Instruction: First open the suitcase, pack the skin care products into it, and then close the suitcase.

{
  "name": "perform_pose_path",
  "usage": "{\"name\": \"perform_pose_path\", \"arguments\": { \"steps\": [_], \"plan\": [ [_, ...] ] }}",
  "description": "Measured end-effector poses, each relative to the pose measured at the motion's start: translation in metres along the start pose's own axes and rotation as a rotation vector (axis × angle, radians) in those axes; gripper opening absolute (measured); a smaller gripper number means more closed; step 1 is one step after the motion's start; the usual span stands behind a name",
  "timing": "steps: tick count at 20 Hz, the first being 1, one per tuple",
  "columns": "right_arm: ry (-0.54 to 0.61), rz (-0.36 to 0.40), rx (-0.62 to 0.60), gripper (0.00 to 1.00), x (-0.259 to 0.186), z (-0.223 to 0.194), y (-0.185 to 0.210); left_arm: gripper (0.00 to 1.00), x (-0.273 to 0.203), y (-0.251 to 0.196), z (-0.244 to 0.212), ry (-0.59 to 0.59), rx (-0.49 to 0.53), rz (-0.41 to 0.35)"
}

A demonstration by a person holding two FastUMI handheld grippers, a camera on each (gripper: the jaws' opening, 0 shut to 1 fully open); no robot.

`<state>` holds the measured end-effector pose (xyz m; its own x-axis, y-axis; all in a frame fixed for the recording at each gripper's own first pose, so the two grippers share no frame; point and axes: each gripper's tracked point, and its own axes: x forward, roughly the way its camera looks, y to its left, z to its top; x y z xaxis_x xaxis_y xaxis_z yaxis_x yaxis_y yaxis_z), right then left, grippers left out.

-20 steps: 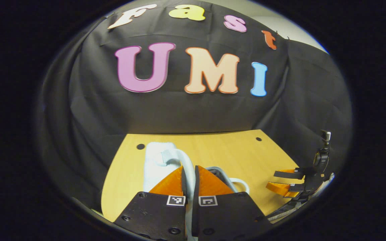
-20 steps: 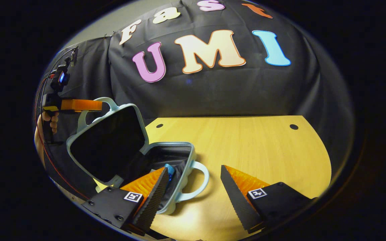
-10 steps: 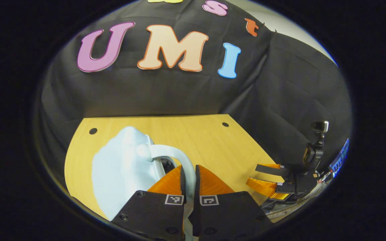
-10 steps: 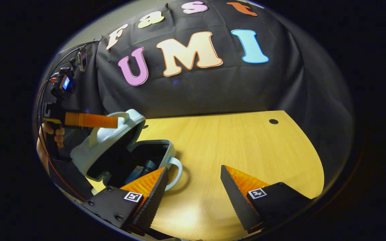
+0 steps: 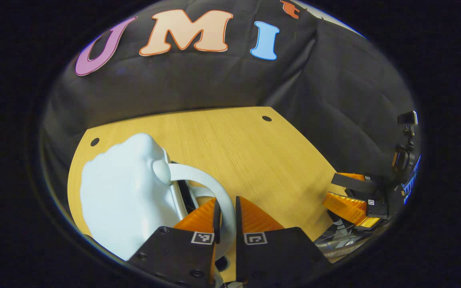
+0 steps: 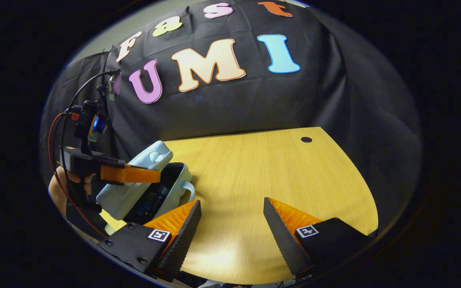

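1. My left gripper [image 5: 225, 210] is clamped on the pale handle [image 5: 210, 182] of the suitcase lid [image 5: 124, 192], both fingers pressing it.
2. From the right gripper view, the suitcase [image 6: 144, 188] sits at the table's [image 6: 262, 180] left edge, its lid tilted partway over the base (a dark gap shows between them).
3. I see something blue [image 6: 150, 204] inside the base.
4. My right gripper [image 6: 232, 210] hangs over bare wood, jaws spread wide, holding nothing.
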<state>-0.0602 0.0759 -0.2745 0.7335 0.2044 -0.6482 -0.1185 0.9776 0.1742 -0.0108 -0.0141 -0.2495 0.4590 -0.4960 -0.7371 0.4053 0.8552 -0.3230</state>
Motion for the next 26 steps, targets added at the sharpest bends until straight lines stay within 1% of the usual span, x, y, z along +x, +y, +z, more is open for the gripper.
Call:
{"name": "perform_pose_path", "arguments": {
  "steps": [3,4,5,7,9,11,12,14,15,16,18,20,21,23,24,26],
  "plan": [
    [-0.02,0.018,0.002,0.98,-0.007,0.007,-0.01,0.77,0.004,-0.018,0.003,-0.055,-0.009,0.025],
    [-0.03,0.033,0.003,0.98,-0.009,0.011,-0.012,0.78,0.001,-0.023,0.008,-0.088,-0.006,0.047],
    [-0.051,0.048,0.0,0.98,-0.013,0.021,-0.012,0.85,-0.003,-0.027,0.015,-0.138,-0.006,0.077],
    [-0.112,0.065,-0.027,0.98,-0.019,0.046,-0.013,0.89,-0.018,-0.036,0.035,-0.262,-0.017,0.143],
    [-0.208,0.06,-0.06,0.98,-0.027,0.083,-0.011,0.95,-0.046,-0.039,0.06,-0.417,-0.023,0.216],
    [-0.33,0.041,-0.079,0.98,-0.042,0.126,-0.003,0.94,-0.077,-0.037,0.082,-0.548,0.002,0.273],
    [-0.397,0.031,-0.075,0.98,-0.051,0.148,0.002,0.95,-0.091,-0.034,0.091,-0.589,0.022,0.295],
    [-0.532,0.015,-0.06,0.98,-0.07,0.191,0.017,0.94,-0.116,-0.023,0.101,-0.633,0.076,0.352],
    [-0.581,0.005,-0.049,0.94,-0.077,0.206,0.023,0.94,-0.129,-0.015,0.106,-0.649,0.091,0.383],
    [-0.621,0.004,-0.045,0.97,-0.086,0.218,0.031,0.94,-0.14,-0.009,0.113,-0.673,0.102,0.397],
    [-0.676,0.018,-0.068,0.97,-0.1,0.232,0.051,0.94,-0.158,-0.001,0.126,-0.723,0.092,0.403],
    [-0.722,0.005,-0.09,0.98,-0.108,0.244,0.062,0.94,-0.175,0.004,0.133,-0.754,0.085,0.396],
    [-0.728,0.007,-0.092,0.94,-0.108,0.244,0.071,0.94,-0.182,0.01,0.136,-0.767,0.086,0.405],
    [-0.736,0.02,-0.098,0.94,-0.11,0.243,0.088,0.94,-0.198,0.018,0.141,-0.805,0.097,0.42],
    [-0.737,0.021,-0.106,0.98,-0.105,0.244,0.094,0.94,-0.204,0.023,0.141,-0.822,0.095,0.429],
    [-0.739,0.026,-0.125,0.98,-0.104,0.245,0.104,0.94,-0.212,0.027,0.142,-0.844,0.092,0.428]
  ]
}}
